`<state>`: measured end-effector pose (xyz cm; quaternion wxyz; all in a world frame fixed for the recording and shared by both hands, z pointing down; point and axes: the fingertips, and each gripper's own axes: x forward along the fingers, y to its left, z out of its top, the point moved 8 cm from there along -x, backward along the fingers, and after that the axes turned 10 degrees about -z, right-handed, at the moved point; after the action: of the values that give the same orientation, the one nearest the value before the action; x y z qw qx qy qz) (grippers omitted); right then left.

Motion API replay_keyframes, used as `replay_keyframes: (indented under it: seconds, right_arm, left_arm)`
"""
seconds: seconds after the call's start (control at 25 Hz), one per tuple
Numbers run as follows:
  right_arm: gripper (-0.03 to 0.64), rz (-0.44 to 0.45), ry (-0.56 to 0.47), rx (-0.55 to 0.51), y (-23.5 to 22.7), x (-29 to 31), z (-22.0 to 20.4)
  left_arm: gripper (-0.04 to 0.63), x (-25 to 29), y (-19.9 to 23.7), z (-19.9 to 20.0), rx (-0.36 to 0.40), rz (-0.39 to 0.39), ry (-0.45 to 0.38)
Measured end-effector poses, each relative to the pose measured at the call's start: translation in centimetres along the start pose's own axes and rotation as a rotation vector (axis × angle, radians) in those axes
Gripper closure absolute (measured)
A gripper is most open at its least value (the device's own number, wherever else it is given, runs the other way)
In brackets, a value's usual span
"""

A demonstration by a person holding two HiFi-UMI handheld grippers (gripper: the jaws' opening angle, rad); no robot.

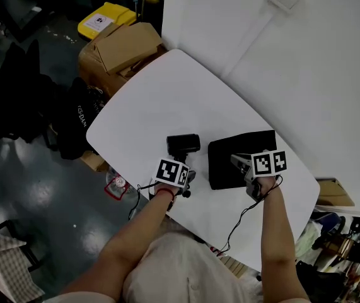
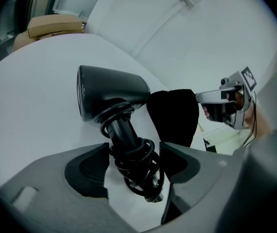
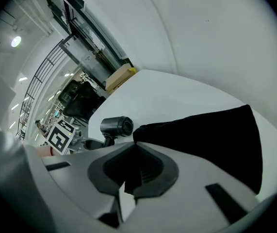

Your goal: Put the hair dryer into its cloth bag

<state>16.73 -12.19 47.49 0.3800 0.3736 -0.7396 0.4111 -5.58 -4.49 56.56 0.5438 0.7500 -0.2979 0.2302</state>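
My left gripper [image 2: 134,150] stands with jaws apart around the corded handle of the hair dryer [image 2: 111,93], which lies on the surface [image 1: 167,93]. Only its own view shows my right gripper [image 3: 131,148] clamped on the edge of the cloth bag [image 3: 201,135].

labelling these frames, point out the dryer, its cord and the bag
dryer [image 2: 113,89], left gripper view, on the barrel
cord [image 2: 139,171], left gripper view, on the coil round the handle
bag [image 1: 236,144], head view, on the bare cloth
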Motion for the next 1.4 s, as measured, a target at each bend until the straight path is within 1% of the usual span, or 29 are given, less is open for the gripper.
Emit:
replay_keyframes:
  seconds: [0.12, 0.24, 0.4, 0.44, 0.48, 0.64, 0.8, 0.92, 1.0, 1.04, 1.12, 1.2, 1.28, 1.4]
  right_arm:
    - [0.595, -0.001, -0.005, 0.004, -0.1, -0.2, 0.0]
    - [0.595, -0.002, -0.008, 0.013, -0.3, -0.3, -0.1]
    - [0.595, 0.001, -0.009, 0.022, -0.4, -0.3, -0.3]
    - [0.595, 0.003, -0.01, 0.024, -0.4, -0.3, -0.4]
    - [0.595, 0.005, -0.01, 0.027, -0.5, -0.3, -0.5]
    - [0.595, 0.007, -0.006, 0.036, -0.5, -0.2, -0.6]
    - [0.595, 0.01, -0.006, 0.043, -0.6, -0.2, -0.7]
    - [0.595, 0.012, -0.009, 0.05, -0.6, -0.1, -0.8]
    - [0.595, 0.016, -0.014, 0.057, -0.7, 0.0, -0.8]
    - [0.595, 0.019, -0.016, 0.062, -0.7, 0.0, -0.9]
    - [0.595, 0.024, -0.017, 0.07, -0.8, 0.1, -1.0]
    - [0.595, 0.028, -0.02, 0.076, -0.8, 0.0, -1.1]
    - [0.595, 0.031, -0.024, 0.079, -0.8, -0.1, -1.1]
    - [0.595, 0.033, -0.028, 0.075, -0.8, -0.2, -1.0]
  left_arm:
    - [0.281, -0.3, 0.2, 0.2, 0.081, -0.024, 0.108]
    - [0.281, -0.9, 0.8, 0.2, 0.181, -0.051, 0.245]
    - [0.281, -2.0, 1.8, 0.2, 0.357, -0.089, 0.469]
    - [0.281, -2.2, 2.0, 0.3, 0.402, -0.098, 0.514]
    - [0.281, -2.4, 2.2, 0.4, 0.443, -0.108, 0.544]
    - [0.284, -2.9, 2.3, 0.6, 0.598, -0.167, 0.607]
    - [0.288, -2.7, 1.8, 0.6, 0.773, -0.23, 0.733]
    - [0.29, -2.3, 1.6, 1.4, 0.873, -0.241, 0.788]
    - [0.29, -2.2, 1.5, 1.9, 0.909, -0.228, 0.798]
    - [0.29, -2.2, 1.5, 2.2, 0.914, -0.221, 0.786]
    - [0.287, -2.2, 1.6, 2.5, 0.917, -0.202, 0.723]
    - [0.271, -2.9, 1.8, 2.5, 0.897, -0.17, 0.631]
    - [0.265, -4.0, 1.9, 2.1, 0.856, -0.127, 0.504]
    - [0.265, -5.3, 1.4, 0.7, 0.809, -0.024, 0.321]
